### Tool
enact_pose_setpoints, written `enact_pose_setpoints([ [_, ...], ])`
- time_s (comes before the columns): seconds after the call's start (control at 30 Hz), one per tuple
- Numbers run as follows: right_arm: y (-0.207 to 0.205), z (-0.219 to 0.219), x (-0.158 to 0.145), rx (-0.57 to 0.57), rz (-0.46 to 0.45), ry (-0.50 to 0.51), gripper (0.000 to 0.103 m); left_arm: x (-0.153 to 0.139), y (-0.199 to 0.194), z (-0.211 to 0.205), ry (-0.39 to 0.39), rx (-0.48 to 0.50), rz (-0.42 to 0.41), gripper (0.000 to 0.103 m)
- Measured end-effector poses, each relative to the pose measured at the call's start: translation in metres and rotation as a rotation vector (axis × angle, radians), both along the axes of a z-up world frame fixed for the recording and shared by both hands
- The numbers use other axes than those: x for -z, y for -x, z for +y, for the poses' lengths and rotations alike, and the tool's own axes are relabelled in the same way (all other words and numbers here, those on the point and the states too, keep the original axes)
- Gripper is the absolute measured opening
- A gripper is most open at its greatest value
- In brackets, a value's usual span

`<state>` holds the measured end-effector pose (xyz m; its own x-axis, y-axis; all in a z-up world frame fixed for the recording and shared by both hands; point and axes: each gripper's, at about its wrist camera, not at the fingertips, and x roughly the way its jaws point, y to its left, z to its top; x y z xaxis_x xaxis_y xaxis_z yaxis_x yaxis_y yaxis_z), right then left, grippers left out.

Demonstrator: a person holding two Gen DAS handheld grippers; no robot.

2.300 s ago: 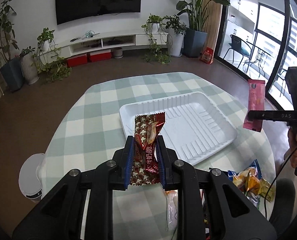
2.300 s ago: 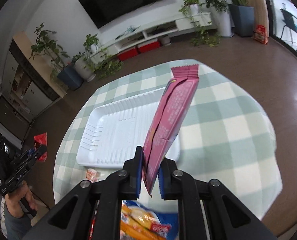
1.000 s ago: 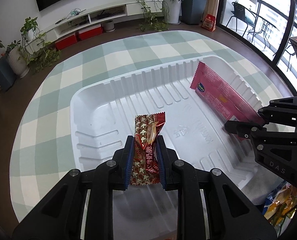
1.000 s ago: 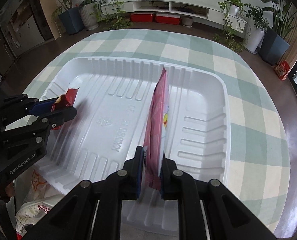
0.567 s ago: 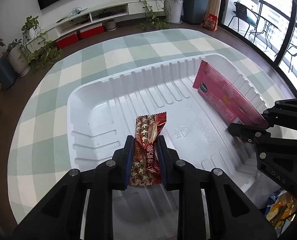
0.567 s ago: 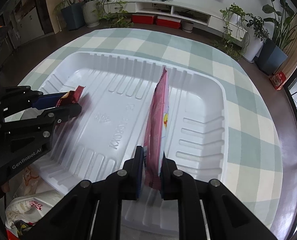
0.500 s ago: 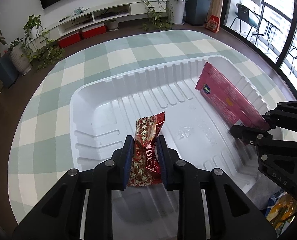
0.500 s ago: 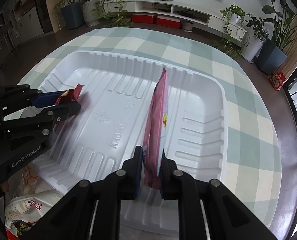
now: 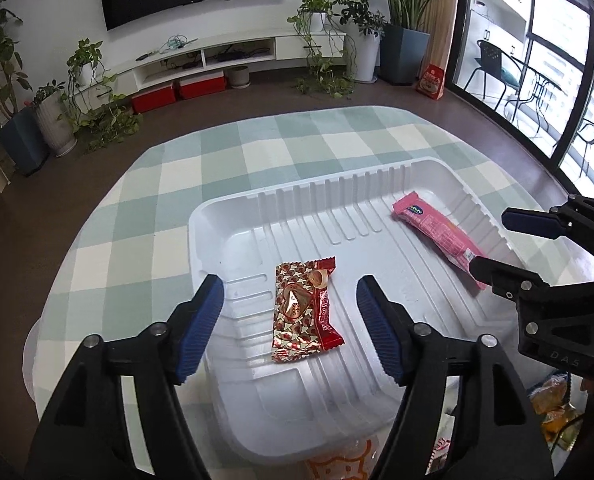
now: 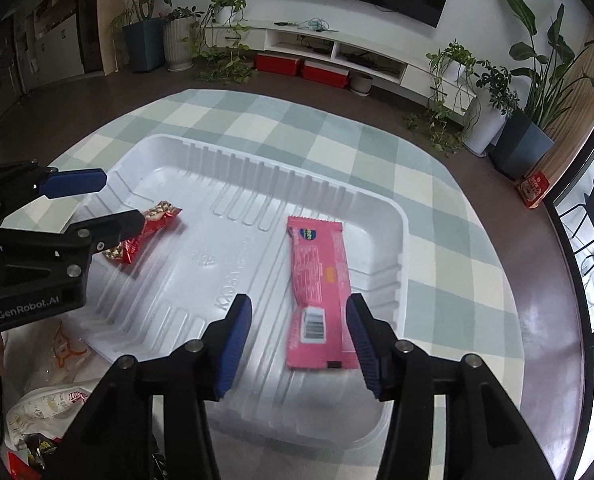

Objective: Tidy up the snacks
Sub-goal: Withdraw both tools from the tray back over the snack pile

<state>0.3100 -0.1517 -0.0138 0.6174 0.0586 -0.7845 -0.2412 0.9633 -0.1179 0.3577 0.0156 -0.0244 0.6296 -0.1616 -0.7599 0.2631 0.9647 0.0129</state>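
White tray (image 9: 201, 232) on checked cloth (image 9: 145, 184), rim well inside the cloth's far edge; tray floor mostly bare between the two snacks. Left gripper (image 9: 289, 300) jaws opening, red wrapper (image 9: 303, 312) lying flat between them, untouched. Right gripper (image 10: 299, 328) jaws opening, pink bar (image 10: 321, 292) flat between them near the tray's right wall, pads clear. Readable: "GenRobot.AI" on left gripper, "DAS" on right; tray embossing blurred. Snack bags (image 10: 53, 396) at the near edge cut off, print illegible.
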Motion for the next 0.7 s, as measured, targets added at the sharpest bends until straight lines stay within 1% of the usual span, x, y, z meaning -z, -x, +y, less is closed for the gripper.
enact_pose_setpoints([
  [0.07,0.007,-0.001,-0.010,0.004,-0.035,0.007,0.062,-0.009,0.010,0.004,0.010,-0.005,-0.019,0.078],
  [0.1,0.010,-0.002,-0.015,0.007,-0.050,0.011,0.064,-0.015,0.015,0.007,0.013,-0.008,-0.029,0.080],
  [0.13,0.013,-0.002,-0.020,0.008,-0.064,0.014,0.066,-0.019,0.020,0.009,0.018,-0.010,-0.037,0.085],
  [0.27,0.030,-0.001,-0.039,0.012,-0.116,0.041,0.068,-0.038,0.048,0.019,0.035,-0.029,-0.078,0.099],
  [0.3,0.035,0.000,-0.044,0.012,-0.131,0.052,0.068,-0.042,0.056,0.023,0.040,-0.040,-0.088,0.101],
  [0.37,0.048,0.001,-0.054,0.009,-0.167,0.067,0.072,-0.051,0.075,0.030,0.061,-0.043,-0.124,0.103],
  [0.47,0.069,0.003,-0.071,0.004,-0.220,0.078,0.077,-0.064,0.107,0.036,0.048,-0.034,-0.212,0.103],
  [0.5,0.076,0.004,-0.075,0.003,-0.235,0.079,0.078,-0.067,0.118,0.037,0.047,-0.032,-0.220,0.103],
  [0.6,0.095,0.008,-0.087,-0.005,-0.264,0.081,0.080,-0.071,0.145,0.043,0.072,-0.038,-0.198,0.103],
  [0.7,0.114,0.014,-0.096,-0.016,-0.285,0.089,0.081,-0.069,0.172,0.046,0.074,-0.038,-0.160,0.103],
])
